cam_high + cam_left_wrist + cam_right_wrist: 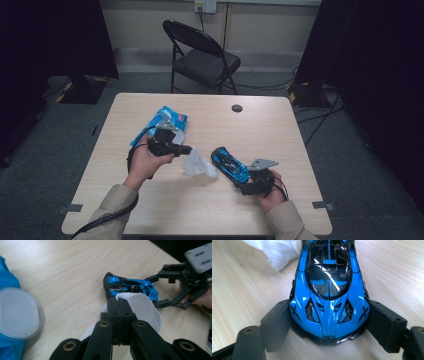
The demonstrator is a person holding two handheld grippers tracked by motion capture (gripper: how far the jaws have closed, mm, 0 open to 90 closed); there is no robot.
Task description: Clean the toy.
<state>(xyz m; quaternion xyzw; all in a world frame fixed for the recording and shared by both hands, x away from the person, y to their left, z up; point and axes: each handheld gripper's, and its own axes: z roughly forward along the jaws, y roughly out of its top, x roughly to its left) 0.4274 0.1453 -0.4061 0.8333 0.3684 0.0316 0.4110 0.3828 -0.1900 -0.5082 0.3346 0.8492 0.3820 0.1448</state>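
A blue toy car (229, 163) rests on the table, right of centre. My right gripper (243, 181) is shut on its near end; in the right gripper view the jaws press both sides of the car (329, 287), and the gripper (329, 323) is level with the table. A crumpled white tissue (199, 166) lies just left of the car, touching it. My left gripper (187, 149) is shut on the tissue's top. In the left gripper view the closed gripper (117, 301) pinches the tissue (146, 308), with the car (132, 286) and the right gripper (172, 291) behind it.
A blue wipe pack (167, 121) with a translucent lid (17, 315) lies behind the left hand. The table (150, 200) has a round cable hole (237, 108) at the back. A black folding chair (202, 57) stands beyond the far edge.
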